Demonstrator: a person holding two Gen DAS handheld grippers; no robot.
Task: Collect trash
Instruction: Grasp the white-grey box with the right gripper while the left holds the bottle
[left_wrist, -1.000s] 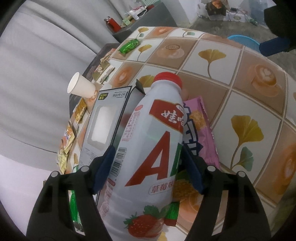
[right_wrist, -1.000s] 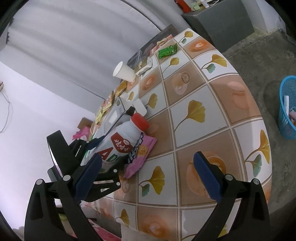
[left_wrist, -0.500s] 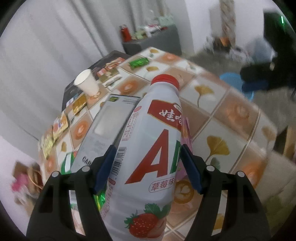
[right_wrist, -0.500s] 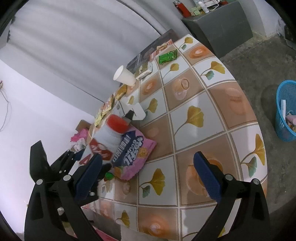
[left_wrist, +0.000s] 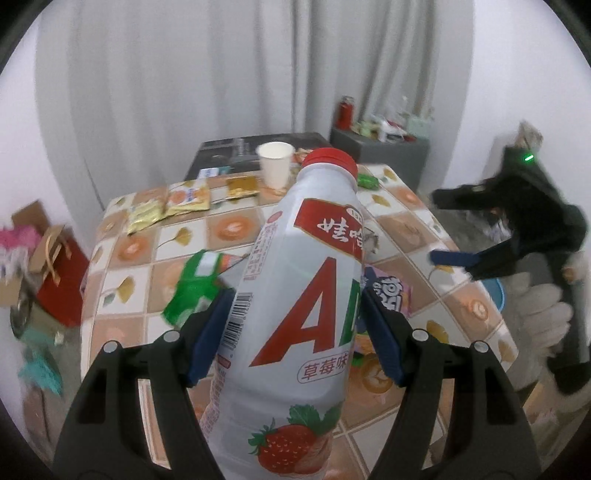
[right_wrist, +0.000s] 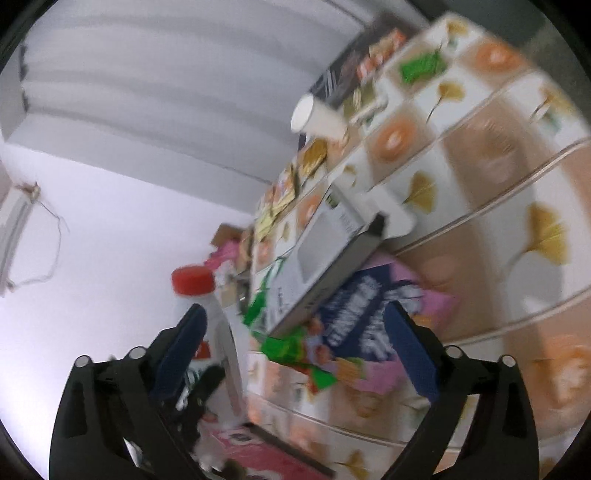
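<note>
left gripper (left_wrist: 295, 332) pinched the bottle (left_wrist: 295, 314) upright above the table (left_wrist: 424, 221), clear for binning; right gripper (right_wrist: 295, 347), jaws closing and empty, aimed at the pink wrapper (right_wrist: 369, 332).

Left tool (left_wrist: 295, 332): black frame, blue pads, silver screws. Right tool (right_wrist: 295, 354): identical build; in the left wrist view its body shows a green light. The hand (left_wrist: 543, 325) wears a white glove.
</note>
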